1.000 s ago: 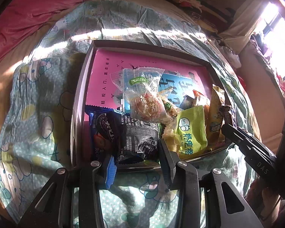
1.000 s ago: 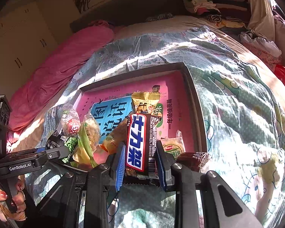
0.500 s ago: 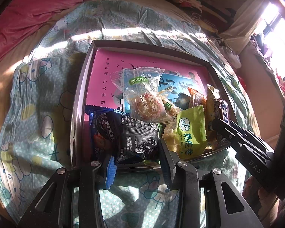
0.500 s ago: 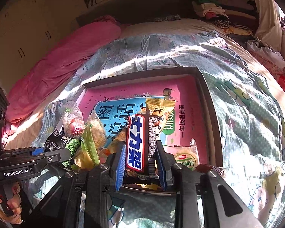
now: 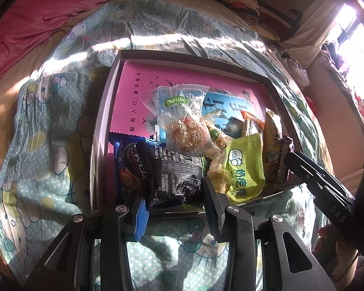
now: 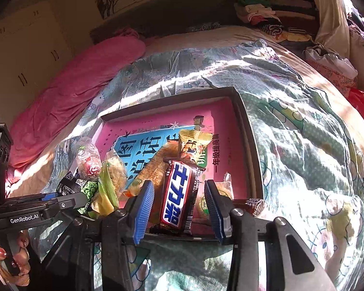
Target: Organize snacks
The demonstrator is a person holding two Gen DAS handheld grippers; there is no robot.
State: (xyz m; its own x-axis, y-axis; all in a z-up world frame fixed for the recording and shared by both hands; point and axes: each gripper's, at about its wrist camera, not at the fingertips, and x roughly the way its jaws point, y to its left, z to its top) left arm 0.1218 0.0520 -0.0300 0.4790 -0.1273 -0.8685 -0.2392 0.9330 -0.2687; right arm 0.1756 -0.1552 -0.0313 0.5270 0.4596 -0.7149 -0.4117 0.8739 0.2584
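Note:
A dark shallow tray (image 5: pixel 102 131) with a pink book inside lies on the bed and holds several snack packets. My left gripper (image 5: pixel 173 208) is open at the tray's near edge, its fingers on either side of a black packet (image 5: pixel 174 177). A clear cake packet (image 5: pixel 186 126) and a green milk-candy packet (image 5: pixel 245 167) lie beside it. My right gripper (image 6: pixel 179 206) is open over the tray's (image 6: pixel 245 131) near edge, with a brown Snickers bar (image 6: pixel 179 194) lying loose between its fingers. That bar (image 5: pixel 277 162) also shows in the left wrist view.
The tray sits on a patterned teal quilt (image 6: pixel 303 145). A pink blanket (image 6: pixel 72 92) lies at the back left. Piles of clothes (image 6: pixel 267 14) sit at the back right. A small dark wrapped snack (image 6: pixel 252 205) lies at the tray's near right corner.
My right gripper carried the Snickers bar over the tray and opened, leaving the bar in the tray. The left gripper has not moved.

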